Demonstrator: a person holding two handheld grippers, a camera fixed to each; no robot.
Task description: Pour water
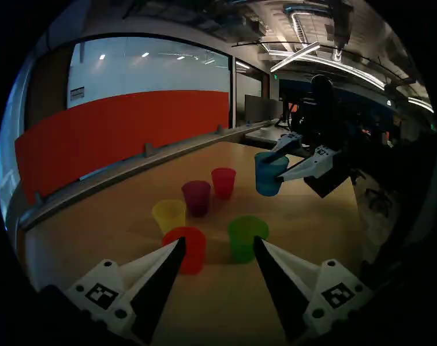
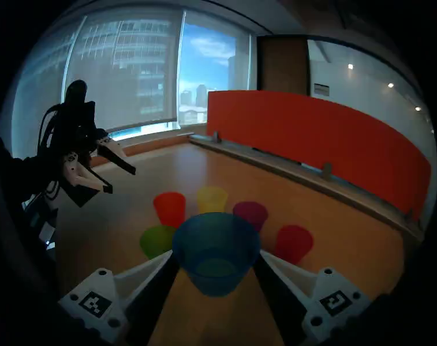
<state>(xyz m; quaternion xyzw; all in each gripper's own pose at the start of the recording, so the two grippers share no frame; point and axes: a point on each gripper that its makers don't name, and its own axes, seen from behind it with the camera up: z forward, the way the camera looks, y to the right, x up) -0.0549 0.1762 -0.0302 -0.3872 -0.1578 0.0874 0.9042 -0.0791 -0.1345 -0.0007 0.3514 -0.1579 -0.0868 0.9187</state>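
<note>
The right gripper (image 2: 215,256) pinches the blue cup (image 2: 217,275) upright above the table (image 2: 345,242). The five cups to fill stand just ahead and below it, the green cup (image 2: 154,240) and red cup (image 2: 293,242) nearest. The left gripper (image 1: 218,242) hangs spread and empty across the cluster.

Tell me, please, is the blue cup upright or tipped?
Upright: the blue cup, gripped by the right tool, shows its rim level on top.

blue cup (image 2: 216,259) — in the right tongs (image 2: 216,255)
</note>
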